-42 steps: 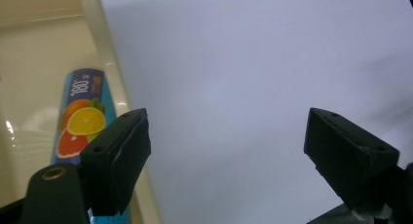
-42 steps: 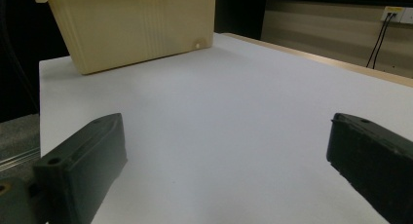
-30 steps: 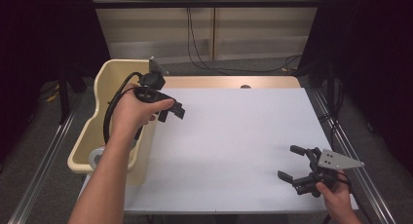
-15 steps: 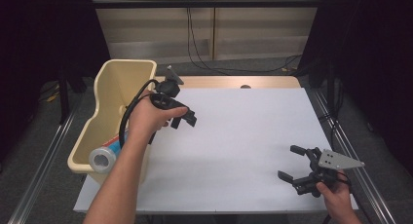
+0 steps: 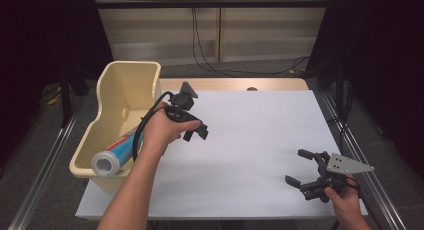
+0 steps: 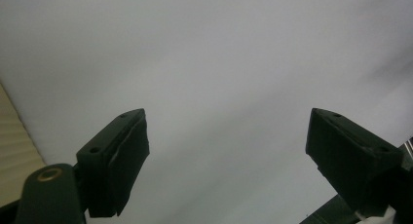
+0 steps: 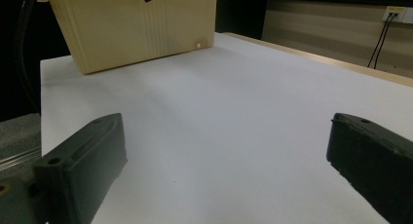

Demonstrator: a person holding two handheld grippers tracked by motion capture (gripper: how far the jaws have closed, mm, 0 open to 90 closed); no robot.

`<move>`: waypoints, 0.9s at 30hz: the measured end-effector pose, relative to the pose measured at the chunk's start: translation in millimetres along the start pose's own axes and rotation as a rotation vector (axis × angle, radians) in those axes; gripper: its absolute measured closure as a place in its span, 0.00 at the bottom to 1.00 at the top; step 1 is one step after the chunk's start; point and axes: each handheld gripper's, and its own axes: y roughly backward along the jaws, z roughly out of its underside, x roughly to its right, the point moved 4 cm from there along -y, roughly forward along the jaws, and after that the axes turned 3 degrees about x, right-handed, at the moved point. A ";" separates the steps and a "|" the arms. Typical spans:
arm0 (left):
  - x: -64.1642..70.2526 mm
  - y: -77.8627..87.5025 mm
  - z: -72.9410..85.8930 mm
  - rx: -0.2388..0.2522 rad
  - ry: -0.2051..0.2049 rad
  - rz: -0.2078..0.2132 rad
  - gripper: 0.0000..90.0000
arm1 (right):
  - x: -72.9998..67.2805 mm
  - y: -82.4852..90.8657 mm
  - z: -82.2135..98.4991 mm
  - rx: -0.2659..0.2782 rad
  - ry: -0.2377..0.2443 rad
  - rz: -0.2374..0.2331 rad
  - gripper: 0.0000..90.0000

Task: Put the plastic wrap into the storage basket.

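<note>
Tube (image 5: 116, 151) in bin (image 5: 118, 86), outside spread jaws

bare forearms | black hand-held gripper (image 5: 200, 131); black cable; grey triangular plate

Lab: black curtains (image 5: 45, 35), aluminium-railed table (image 5: 260, 140).

A cream plastic tub (image 5: 112, 85) is sitting just to the left of the left claw (image 5: 196, 133), on the table's left edge. A can with a blue and red label (image 5: 116, 154) is lying on its side inside the tub, nearer the person than that claw. The white tabletop (image 5: 250, 140) is stretching under both claws. The right claw (image 5: 301, 166) is hovering well apart from the tub. Black cables (image 5: 195, 30) are hanging on the wall far beyond both claws.
</note>
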 end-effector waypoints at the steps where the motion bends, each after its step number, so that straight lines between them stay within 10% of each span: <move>1: -0.1 -1.9 0.6 -0.002 -0.002 -0.002 0.17 | 0.0 -0.1 0.0 0.000 0.000 0.000 0.01; 27: 2.1 -48.7 27.1 -0.031 -0.039 0.020 0.17 | -1.2 -0.7 0.3 -0.007 0.007 -0.004 0.01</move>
